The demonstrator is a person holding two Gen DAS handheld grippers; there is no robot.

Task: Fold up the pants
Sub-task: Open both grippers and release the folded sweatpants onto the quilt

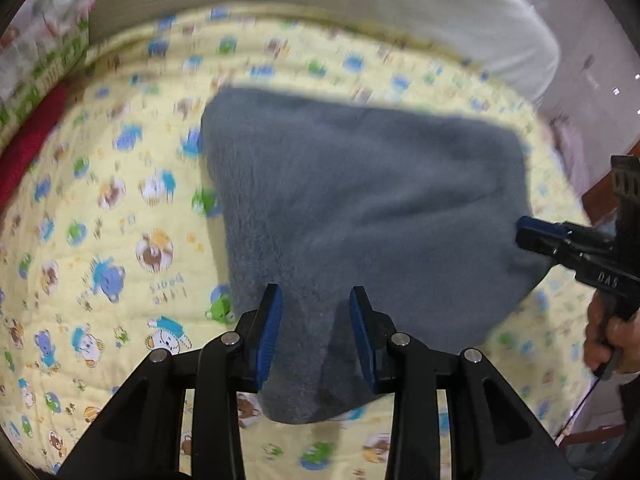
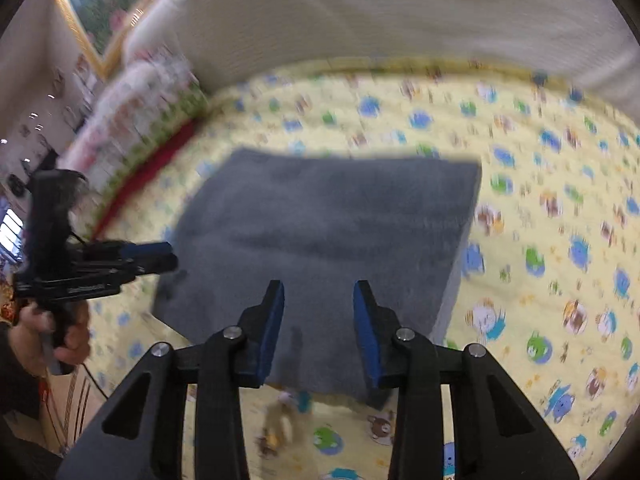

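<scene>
The grey fleece pants (image 1: pixel 360 208) lie folded into a thick rectangle on the yellow cartoon-print quilt (image 1: pixel 100 240). They also show in the right wrist view (image 2: pixel 320 232). My left gripper (image 1: pixel 316 300) is open and empty, its blue pads above the near edge of the pants. My right gripper (image 2: pixel 319 296) is open and empty, above the near edge of the fold. The right gripper shows from the side in the left wrist view (image 1: pixel 532 234), at the pants' right edge. The left gripper shows in the right wrist view (image 2: pixel 164 254), at their left edge.
A red cloth (image 1: pixel 28 148) and a green-and-white patterned pillow (image 1: pixel 44 64) lie at the quilt's left edge. A white padded headboard (image 2: pixel 400 12) runs along the far side. The quilt (image 2: pixel 560 280) spreads to the right of the pants.
</scene>
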